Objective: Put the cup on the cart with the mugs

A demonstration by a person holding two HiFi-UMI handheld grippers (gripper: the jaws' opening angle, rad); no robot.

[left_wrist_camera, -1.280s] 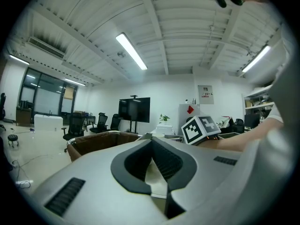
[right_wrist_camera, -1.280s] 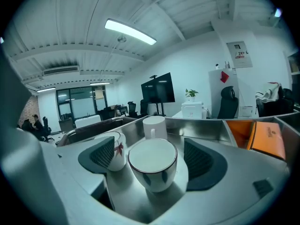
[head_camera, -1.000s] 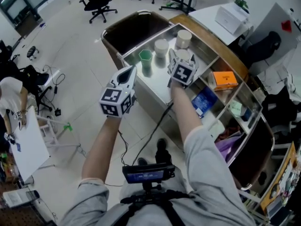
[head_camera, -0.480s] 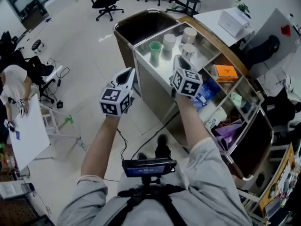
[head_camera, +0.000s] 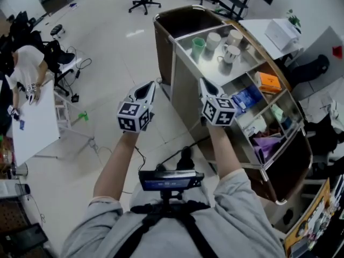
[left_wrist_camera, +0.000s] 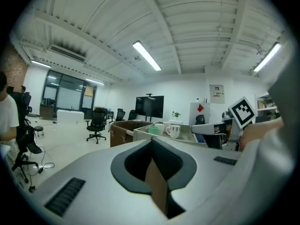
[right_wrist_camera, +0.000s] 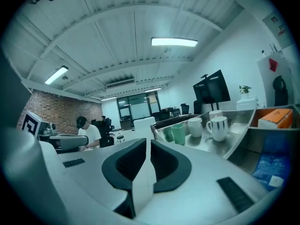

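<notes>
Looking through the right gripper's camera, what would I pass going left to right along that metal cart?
green cup → white cup → white mug with a handle → orange box

The metal cart (head_camera: pixel 185 87) looks shiny, the mugs (head_camera: pixel 231 52) glossy, the cup (head_camera: pixel 198 47) smooth plastic

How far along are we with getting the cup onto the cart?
Looks done: the green cup stands beside the white mugs on the cart top shelf. In hand: nothing; the right gripper has just closed its jaws on nothing, and the left gripper is shut, empty. Left: nothing visible.
</notes>
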